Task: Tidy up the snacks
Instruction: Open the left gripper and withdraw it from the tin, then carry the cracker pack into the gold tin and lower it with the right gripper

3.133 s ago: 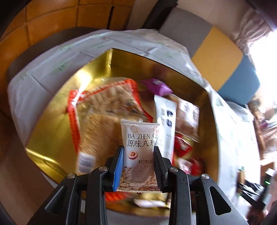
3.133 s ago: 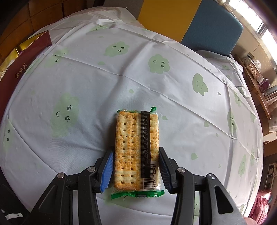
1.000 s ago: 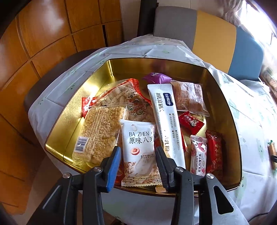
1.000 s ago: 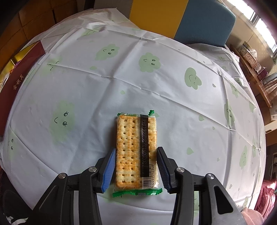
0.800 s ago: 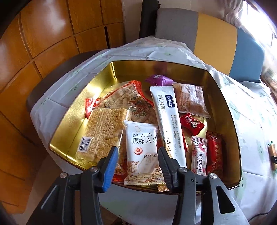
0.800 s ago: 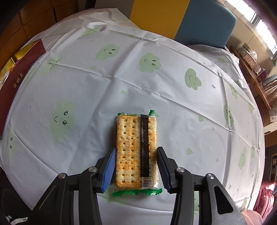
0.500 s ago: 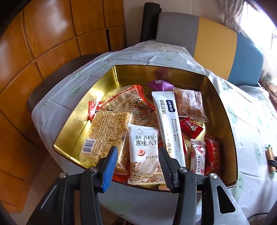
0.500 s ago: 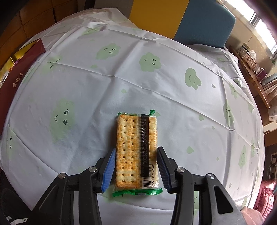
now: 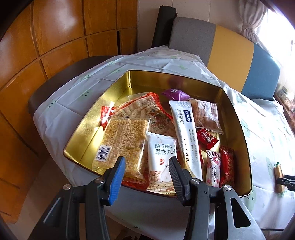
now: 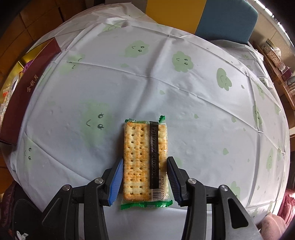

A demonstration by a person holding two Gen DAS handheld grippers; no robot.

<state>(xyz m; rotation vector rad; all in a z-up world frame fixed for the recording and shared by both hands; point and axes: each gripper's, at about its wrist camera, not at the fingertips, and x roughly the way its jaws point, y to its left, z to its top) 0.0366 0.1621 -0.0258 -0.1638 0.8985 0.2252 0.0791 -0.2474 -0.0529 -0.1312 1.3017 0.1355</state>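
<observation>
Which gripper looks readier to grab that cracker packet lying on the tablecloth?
The right gripper: its open jaws already flank the cracker packet. The left gripper hangs open at the gold tin.

Gold tin is packed w/ snack packs across near and right side; only bare floor is the far-left corner, reachable from above. Its walls block any sideways entry. On the table, open cloth lies all round the cracker pack; the maroon tin lid stands along the left edge, chairs behind.
</observation>
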